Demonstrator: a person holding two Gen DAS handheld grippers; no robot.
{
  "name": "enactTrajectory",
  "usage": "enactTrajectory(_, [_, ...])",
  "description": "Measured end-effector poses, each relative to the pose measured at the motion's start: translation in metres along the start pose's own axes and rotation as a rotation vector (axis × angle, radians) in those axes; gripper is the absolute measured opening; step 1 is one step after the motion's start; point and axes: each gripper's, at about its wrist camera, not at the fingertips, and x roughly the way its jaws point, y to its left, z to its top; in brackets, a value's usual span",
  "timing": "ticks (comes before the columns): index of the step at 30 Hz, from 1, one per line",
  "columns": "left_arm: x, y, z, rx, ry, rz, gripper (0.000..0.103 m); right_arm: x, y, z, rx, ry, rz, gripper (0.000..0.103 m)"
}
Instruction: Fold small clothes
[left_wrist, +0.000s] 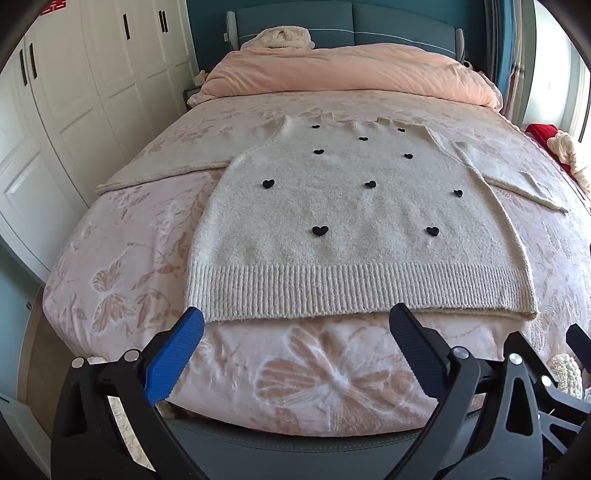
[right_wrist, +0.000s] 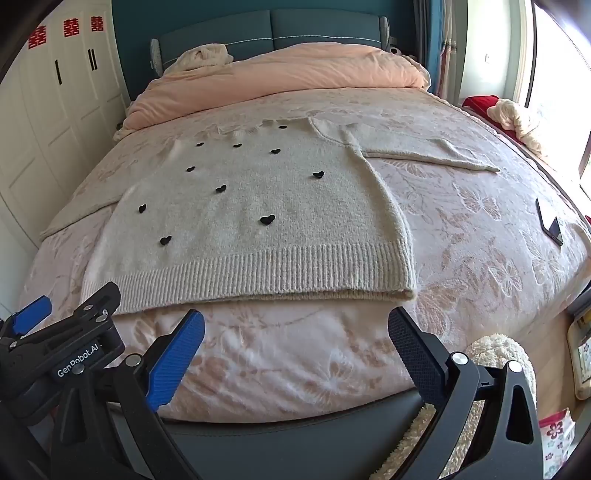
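A cream knit sweater (left_wrist: 332, 229) with small black hearts lies flat and face up on the bed, both sleeves spread out, ribbed hem toward me. It also shows in the right wrist view (right_wrist: 258, 221). My left gripper (left_wrist: 297, 314) is open and empty, its fingertips just short of the hem, near the hem's left half. My right gripper (right_wrist: 295, 321) is open and empty, a little short of the hem's right half. The left gripper (right_wrist: 66, 306) also shows at the lower left of the right wrist view.
The bed has a pink butterfly-patterned blanket (left_wrist: 314, 376) and a rolled peach duvet (left_wrist: 351, 74) at the head. A phone (right_wrist: 550, 221) lies on the bed's right side. White wardrobes (left_wrist: 74, 92) stand left. A fluffy cream item (right_wrist: 495, 350) sits by the bed's foot.
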Motion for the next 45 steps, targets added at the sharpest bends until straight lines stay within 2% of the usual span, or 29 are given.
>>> enactTrajectory(45, [0.0042,0.0045,-0.0003,-0.005,-0.001,-0.004,0.098,0.0018,-0.0018,-0.0018,0.002,0.007,0.002,0.098])
